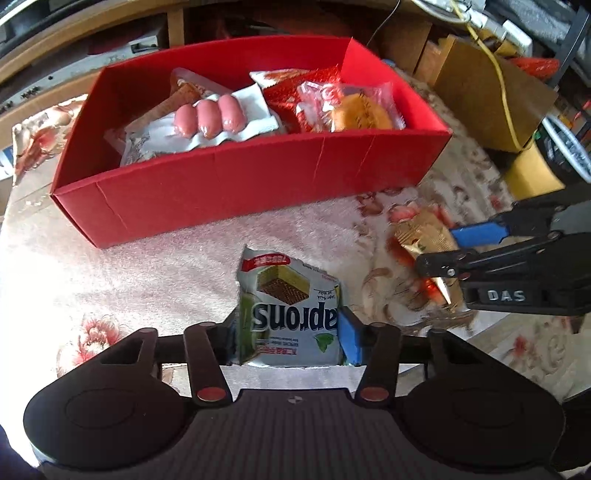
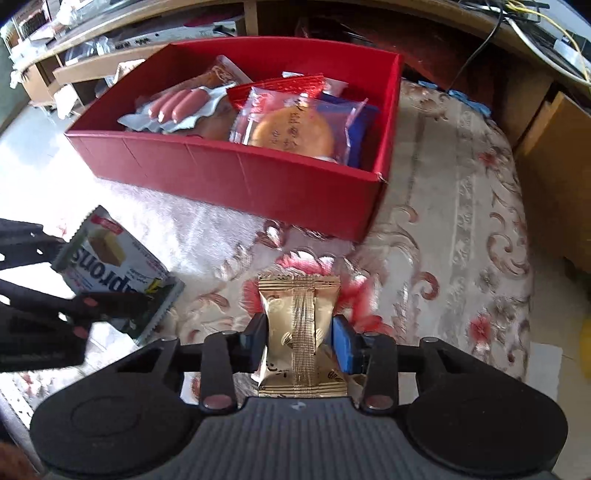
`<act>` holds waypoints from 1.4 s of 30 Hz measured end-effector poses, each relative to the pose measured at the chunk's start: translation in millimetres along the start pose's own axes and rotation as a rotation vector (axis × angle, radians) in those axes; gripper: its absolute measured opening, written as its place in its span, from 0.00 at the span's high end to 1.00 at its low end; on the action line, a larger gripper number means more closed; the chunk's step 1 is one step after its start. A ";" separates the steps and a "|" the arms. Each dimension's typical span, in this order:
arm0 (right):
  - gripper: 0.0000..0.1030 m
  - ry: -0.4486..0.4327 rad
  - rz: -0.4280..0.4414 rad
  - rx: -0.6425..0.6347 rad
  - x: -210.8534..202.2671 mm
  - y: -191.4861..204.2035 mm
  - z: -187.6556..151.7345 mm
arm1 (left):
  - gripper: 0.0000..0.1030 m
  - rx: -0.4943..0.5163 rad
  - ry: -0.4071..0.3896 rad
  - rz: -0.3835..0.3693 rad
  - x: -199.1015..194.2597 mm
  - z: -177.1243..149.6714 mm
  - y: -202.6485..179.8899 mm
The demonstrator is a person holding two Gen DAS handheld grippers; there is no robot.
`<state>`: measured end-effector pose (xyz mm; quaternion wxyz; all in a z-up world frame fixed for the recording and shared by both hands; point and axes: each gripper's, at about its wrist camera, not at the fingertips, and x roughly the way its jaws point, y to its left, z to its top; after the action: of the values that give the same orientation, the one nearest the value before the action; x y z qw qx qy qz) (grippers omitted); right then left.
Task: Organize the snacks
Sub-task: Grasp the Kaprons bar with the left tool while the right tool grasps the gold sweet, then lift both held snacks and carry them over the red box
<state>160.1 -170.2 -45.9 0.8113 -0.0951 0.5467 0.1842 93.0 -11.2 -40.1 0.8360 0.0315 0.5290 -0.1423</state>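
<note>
A white-and-green wafer packet (image 1: 288, 310) stands between the blue pads of my left gripper (image 1: 290, 341), which press on both its sides; the same wafer packet (image 2: 110, 266) shows at the left of the right wrist view. My right gripper (image 2: 300, 341) is shut on a gold-wrapped snack (image 2: 299, 332), held upright just above the cloth. The gold snack (image 1: 424, 240) and right gripper (image 1: 448, 247) also appear at the right of the left wrist view. Beyond both stands an open red box (image 1: 258, 177) (image 2: 236, 173) with a sausage pack (image 1: 210, 118), a round cake packet (image 2: 291, 129) and several other snacks inside.
A floral cloth (image 2: 443, 229) covers the table. Cardboard boxes (image 1: 491, 88) and a yellow cable (image 1: 498, 74) stand behind on the right. Wooden shelving (image 2: 147, 22) with clutter runs along the back. The table edge falls away at the right.
</note>
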 end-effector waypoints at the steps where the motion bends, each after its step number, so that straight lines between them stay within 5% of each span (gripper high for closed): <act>1: 0.64 0.001 0.001 0.005 -1.2 0.1 -0.6 | 0.48 -0.004 -0.004 0.001 -2.0 0.4 -0.4; 5: 0.64 -0.025 0.019 0.026 -14.0 1.3 -2.9 | 0.58 -0.034 -0.012 -0.043 -9.5 2.3 3.3; 20: 0.64 -0.043 0.029 0.036 -20.7 5.0 -6.0 | 0.57 -0.034 0.016 -0.042 4.7 1.0 -4.5; 30: 0.64 -0.091 0.048 0.064 -34.5 0.7 -1.0 | 0.75 -0.053 -0.014 -0.080 -6.4 2.2 -3.6; 42: 0.64 -0.076 0.053 0.068 -31.0 3.4 -1.4 | 0.73 -0.037 0.006 -0.064 9.1 3.1 -13.5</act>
<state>147.1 -173.7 -17.7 0.8292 -0.0459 0.5236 0.1903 95.7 -26.6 -45.5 0.8299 -0.0004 0.5347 -0.1593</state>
